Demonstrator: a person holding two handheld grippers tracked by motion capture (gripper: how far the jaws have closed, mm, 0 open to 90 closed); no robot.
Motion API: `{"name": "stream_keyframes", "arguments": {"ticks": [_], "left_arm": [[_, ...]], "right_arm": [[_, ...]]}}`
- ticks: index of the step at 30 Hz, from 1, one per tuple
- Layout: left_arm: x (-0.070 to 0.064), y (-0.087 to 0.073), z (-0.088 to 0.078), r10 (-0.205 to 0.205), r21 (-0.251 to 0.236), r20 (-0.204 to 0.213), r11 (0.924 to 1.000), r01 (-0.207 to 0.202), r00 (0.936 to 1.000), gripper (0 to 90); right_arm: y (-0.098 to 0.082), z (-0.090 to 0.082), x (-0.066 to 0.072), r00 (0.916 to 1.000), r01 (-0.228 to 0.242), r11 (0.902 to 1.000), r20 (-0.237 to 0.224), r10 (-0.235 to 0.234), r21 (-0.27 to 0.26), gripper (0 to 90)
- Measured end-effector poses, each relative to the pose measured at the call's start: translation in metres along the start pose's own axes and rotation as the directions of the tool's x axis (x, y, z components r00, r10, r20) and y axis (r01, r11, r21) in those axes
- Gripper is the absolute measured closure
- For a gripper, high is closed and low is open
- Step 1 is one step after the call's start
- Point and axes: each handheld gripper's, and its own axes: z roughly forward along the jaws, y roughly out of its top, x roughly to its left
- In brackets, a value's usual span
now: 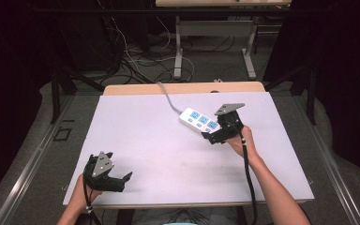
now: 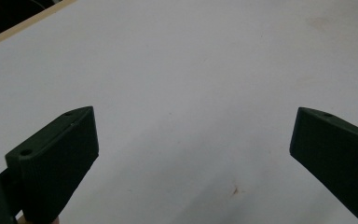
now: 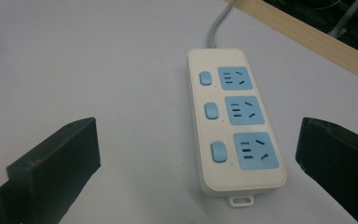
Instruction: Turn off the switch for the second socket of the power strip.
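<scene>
Right gripper (image 3: 198, 154) over a power strip (image 3: 235, 123)
Its fingers are spread wide around the strip's near end, untouching; the left gripper (image 2: 193, 158), fingers released, hovers over bare white worktop (image 1: 150, 140).

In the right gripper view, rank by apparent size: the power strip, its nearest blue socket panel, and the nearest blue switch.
1. Power strip, largest by far.
2. Nearest socket panel.
3. Nearest switch, smallest.
Nearness enlarges the near panel and switch against the farther ones, but does not change this order.
</scene>
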Motion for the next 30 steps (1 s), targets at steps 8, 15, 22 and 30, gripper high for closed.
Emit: {"name": "stream_keyframes", "arguments": {"ticks": [8,15,22,30], "left_arm": [[0.0,0.0,0.0,-0.004,-0.004,0.001,1.0,0.004,1.0,1.0],[0.0,0.0,0.0,-0.004,-0.003,0.001,1.0,0.004,1.0,1.0],[0.0,0.0,0.0,0.001,0.001,0.001,1.0,-0.001,1.0,1.0],[0.0,0.0,0.001,0.002,0.0,0.0,1.0,-0.002,1.0,1.0]], "right_arm": [[-0.011,-0.018,0.004,0.9999,-0.01,0.9999,0.013,0.01,-0.006,0.0],[-0.024,-0.033,0.009,0.9996,-0.003,0.9998,0.029,0.004,-0.018,0.0],[-0.038,-0.05,0.012,0.9992,-0.007,0.9998,0.039,0.008,-0.021,0.0],[-0.054,-0.066,0.015,0.9986,-0.019,0.9997,0.049,0.02,-0.012,0.0]]}}
